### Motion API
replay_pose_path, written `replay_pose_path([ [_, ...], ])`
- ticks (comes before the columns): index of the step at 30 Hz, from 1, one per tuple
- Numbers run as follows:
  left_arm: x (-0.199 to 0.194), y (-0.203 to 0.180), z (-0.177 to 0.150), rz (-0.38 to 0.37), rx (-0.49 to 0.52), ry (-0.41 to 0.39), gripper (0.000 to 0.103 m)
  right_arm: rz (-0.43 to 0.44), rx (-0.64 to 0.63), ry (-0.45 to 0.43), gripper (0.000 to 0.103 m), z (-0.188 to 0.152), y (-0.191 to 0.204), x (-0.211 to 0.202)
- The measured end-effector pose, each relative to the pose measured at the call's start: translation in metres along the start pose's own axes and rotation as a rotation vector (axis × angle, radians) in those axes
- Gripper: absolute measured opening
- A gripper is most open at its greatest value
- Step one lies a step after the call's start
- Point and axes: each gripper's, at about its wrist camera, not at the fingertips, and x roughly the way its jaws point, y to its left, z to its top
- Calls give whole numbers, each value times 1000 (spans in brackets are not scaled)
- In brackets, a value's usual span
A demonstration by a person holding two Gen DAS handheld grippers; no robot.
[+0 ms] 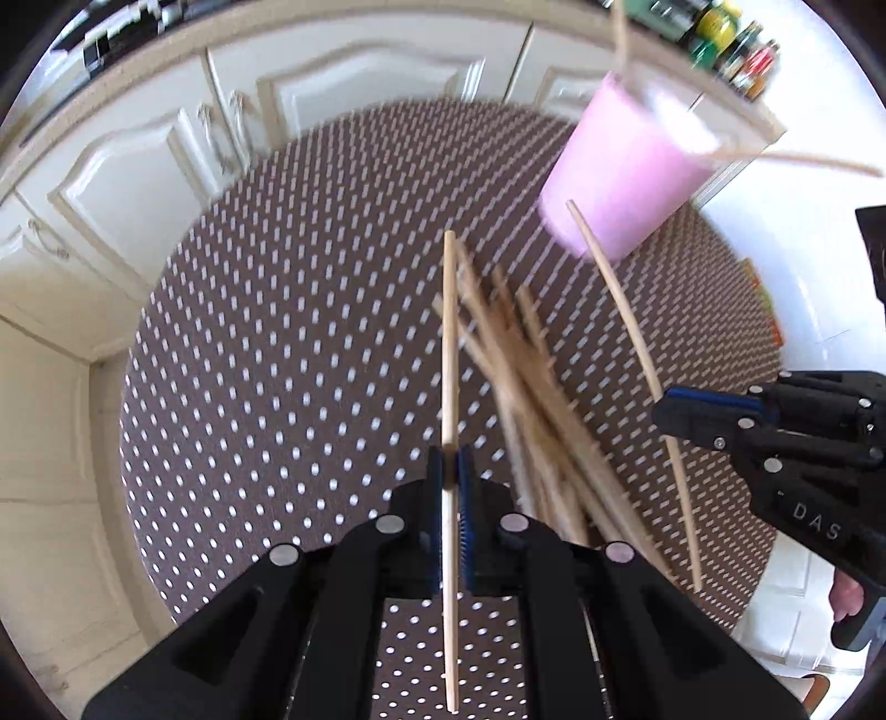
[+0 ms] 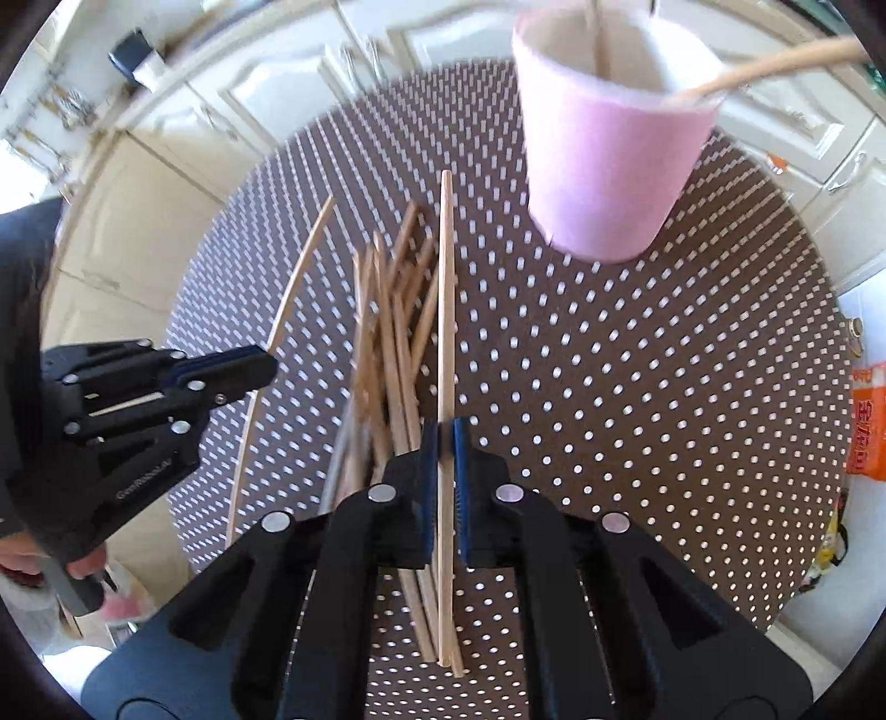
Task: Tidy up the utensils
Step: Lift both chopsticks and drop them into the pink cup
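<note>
My left gripper point(image 1: 451, 462) is shut on one wooden chopstick point(image 1: 449, 332), held a little above the round dotted tablecloth point(image 1: 277, 360). A loose pile of chopsticks point(image 1: 526, 399) lies just right of it. My right gripper point(image 2: 446, 437) is shut on another chopstick point(image 2: 444, 288), with the pile point(image 2: 387, 343) to its left. Each gripper shows in the other's view: the right gripper point(image 1: 662, 410) with its stick point(image 1: 614, 299), the left gripper point(image 2: 271, 363) with its stick point(image 2: 302, 277). A pink cup point(image 2: 609, 166) stands beyond the pile and holds a few sticks point(image 2: 775, 61); the same cup point(image 1: 620, 177) appears blurred.
Cream cabinet doors point(image 1: 138, 183) ring the far side of the table. Bottles and jars point(image 1: 720, 33) stand on a counter at top right. An orange package point(image 2: 866, 421) lies off the table's right edge. A person's hand point(image 2: 83, 565) grips the left tool's handle.
</note>
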Motion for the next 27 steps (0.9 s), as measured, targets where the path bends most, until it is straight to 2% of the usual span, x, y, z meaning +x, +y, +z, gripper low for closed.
replay_pose_path([
  [8, -58, -22, 22, -86, 19, -208, 6, 62, 42, -228, 6, -6, -7, -73],
  [15, -105, -41, 58, -165, 51, -380, 6, 104, 88, -397, 6, -2, -8, -133],
  [21, -122, -62, 92, -216, 55, -462, 6, 132, 136, -542, 6, 21, -31, -170],
  [27, -132, -77, 131, -217, 41, -577, 6, 182, 208, -650, 6, 46, -64, -188],
])
